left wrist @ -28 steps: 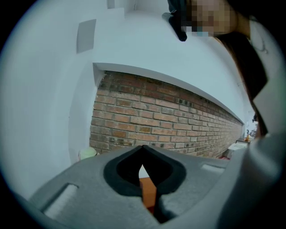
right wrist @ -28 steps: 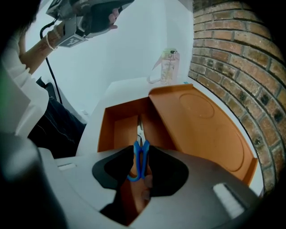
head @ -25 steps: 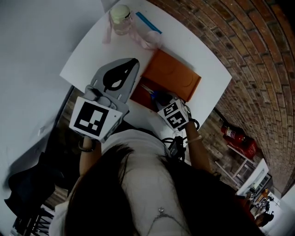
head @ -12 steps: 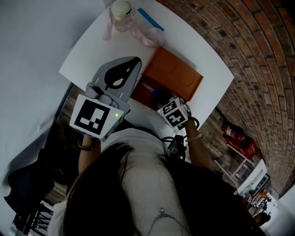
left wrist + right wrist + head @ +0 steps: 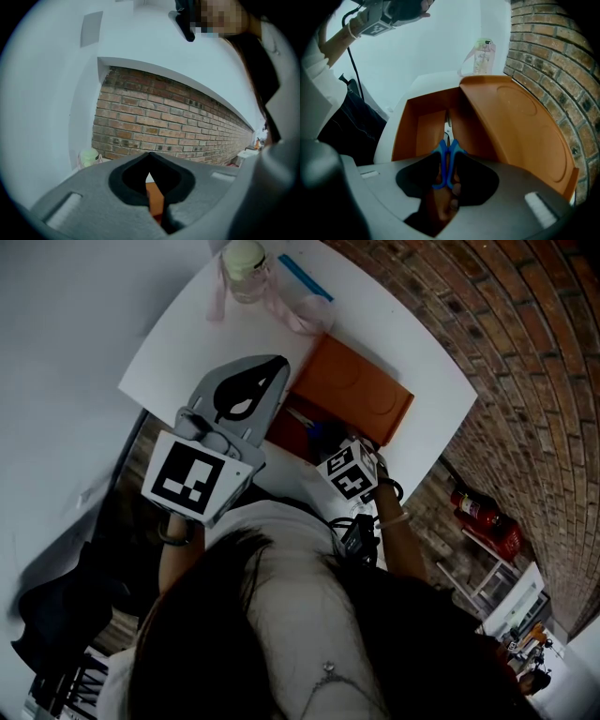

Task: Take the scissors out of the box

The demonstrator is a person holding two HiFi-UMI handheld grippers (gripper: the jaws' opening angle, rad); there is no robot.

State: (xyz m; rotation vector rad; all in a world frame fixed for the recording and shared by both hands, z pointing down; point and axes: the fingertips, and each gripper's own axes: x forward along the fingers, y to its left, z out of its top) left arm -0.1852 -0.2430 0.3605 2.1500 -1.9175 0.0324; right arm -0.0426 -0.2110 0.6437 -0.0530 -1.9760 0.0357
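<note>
While the orange box point(image 5: 407, 125) stands open, the scissors point(image 5: 446, 140) lie inside it: blue handles, slim steel blades pointing at its far wall. Left of the box, the left gripper point(image 5: 150, 154) has its jaws together on nothing. At the box's near end, the right gripper point(image 5: 446, 158) has just been opening wide, the blue handles loose between its jaws.
</note>
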